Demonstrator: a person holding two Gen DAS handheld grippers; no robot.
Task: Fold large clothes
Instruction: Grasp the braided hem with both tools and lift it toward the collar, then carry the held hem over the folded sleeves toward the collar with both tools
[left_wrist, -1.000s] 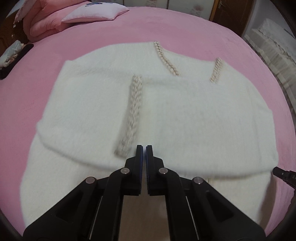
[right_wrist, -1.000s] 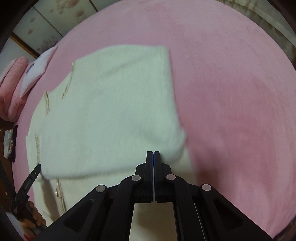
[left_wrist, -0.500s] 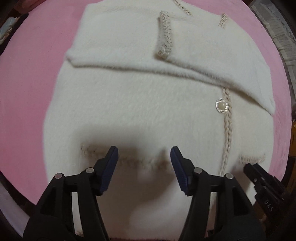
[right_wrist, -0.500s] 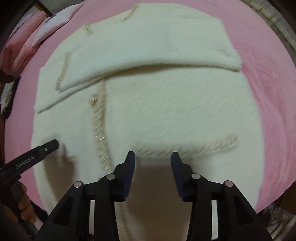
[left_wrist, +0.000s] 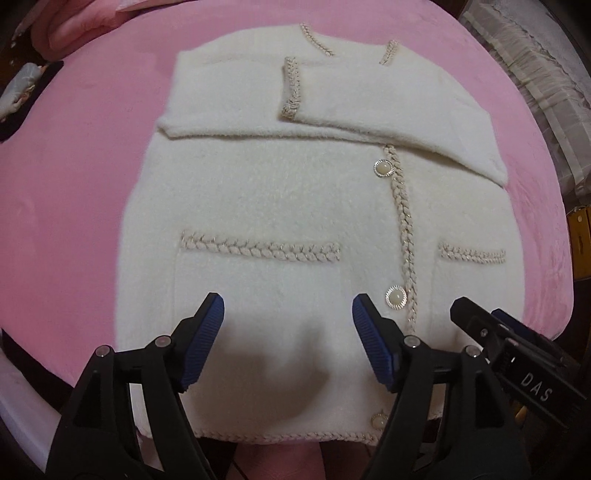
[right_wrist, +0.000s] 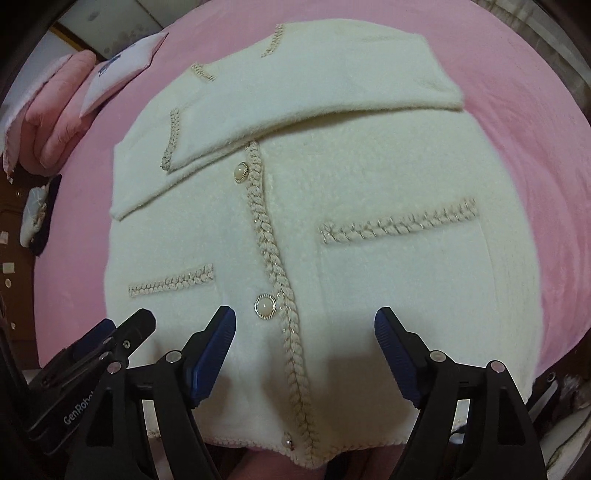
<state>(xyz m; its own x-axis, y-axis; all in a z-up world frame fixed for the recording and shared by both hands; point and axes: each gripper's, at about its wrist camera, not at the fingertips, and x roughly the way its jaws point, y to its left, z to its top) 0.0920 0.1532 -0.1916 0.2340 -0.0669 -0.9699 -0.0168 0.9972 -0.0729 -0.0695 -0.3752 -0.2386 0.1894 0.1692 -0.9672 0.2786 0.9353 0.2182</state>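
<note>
A cream fuzzy cardigan (left_wrist: 295, 192) with braided trim and pearl buttons lies flat on the pink bed; it also shows in the right wrist view (right_wrist: 351, 192). Both sleeves are folded across its chest. My left gripper (left_wrist: 288, 314) is open and empty, hovering over the hem by the left pocket. My right gripper (right_wrist: 304, 328) is open and empty over the hem, next to the button placket. Each gripper shows in the other's view: the right gripper at lower right (left_wrist: 517, 354), the left gripper at lower left (right_wrist: 92, 354).
The pink bedspread (left_wrist: 74, 184) surrounds the cardigan. Pink pillows and a white cushion (right_wrist: 118, 70) lie at the bed's head. A dark item with pale cloth (right_wrist: 37, 214) sits at the left edge. A lace-covered piece (left_wrist: 535, 92) stands beyond the right side.
Both grippers went from shut to wide open and drew back from the folded sleeves to the cardigan's hem. The sleeves now lie released across the chest.
</note>
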